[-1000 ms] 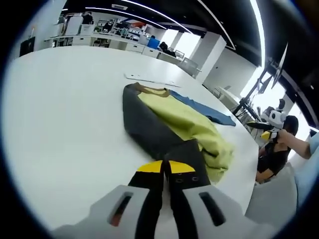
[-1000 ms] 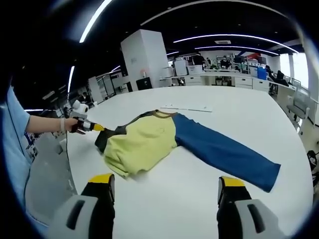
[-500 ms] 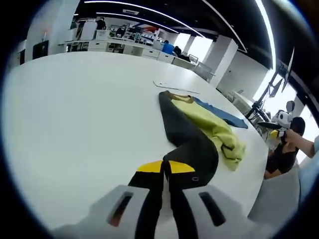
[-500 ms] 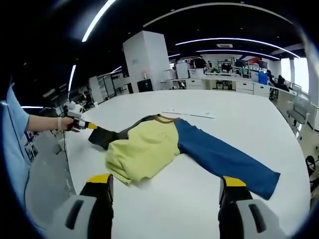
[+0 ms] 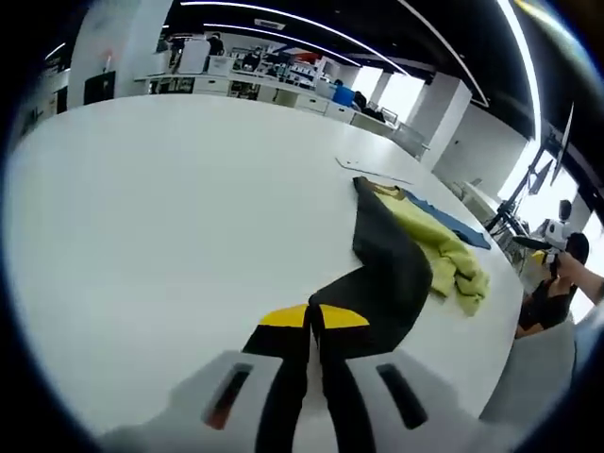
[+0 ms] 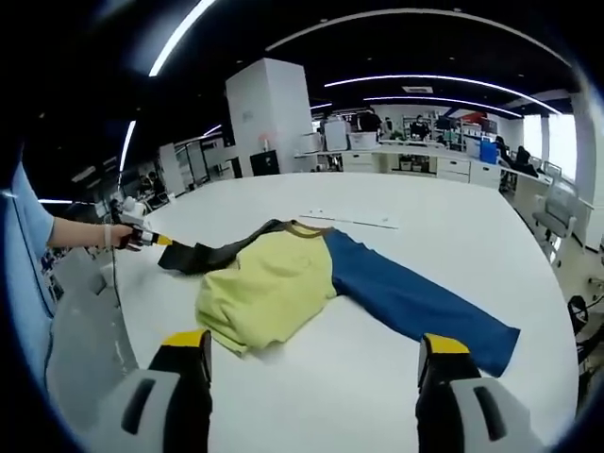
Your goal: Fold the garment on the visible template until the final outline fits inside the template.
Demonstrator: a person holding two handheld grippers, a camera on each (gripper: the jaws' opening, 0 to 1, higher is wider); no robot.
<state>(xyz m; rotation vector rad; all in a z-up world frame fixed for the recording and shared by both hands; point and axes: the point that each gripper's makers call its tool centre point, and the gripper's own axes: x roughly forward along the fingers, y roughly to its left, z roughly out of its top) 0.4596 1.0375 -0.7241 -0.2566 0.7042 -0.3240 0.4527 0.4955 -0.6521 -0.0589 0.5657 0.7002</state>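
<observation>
Pulled farther out to the left since a second ago, the dark sleeve (image 6: 203, 255) of the garment (image 6: 274, 283) now stretches flat across the white bench (image 6: 453, 245). Left claw (image 5: 314, 319) is clenched on the sleeve's cuff. Yellow body lies mid-bench, blue sleeve (image 6: 415, 307) reaching right. Right claw (image 6: 310, 351) hovers near, released, jaws wide apart.

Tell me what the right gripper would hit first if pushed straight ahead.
Probably bare table first, then the shirt, near where its yellow body meets the blue sleeve. The open right gripper holds nothing; depth is unclear.
</observation>
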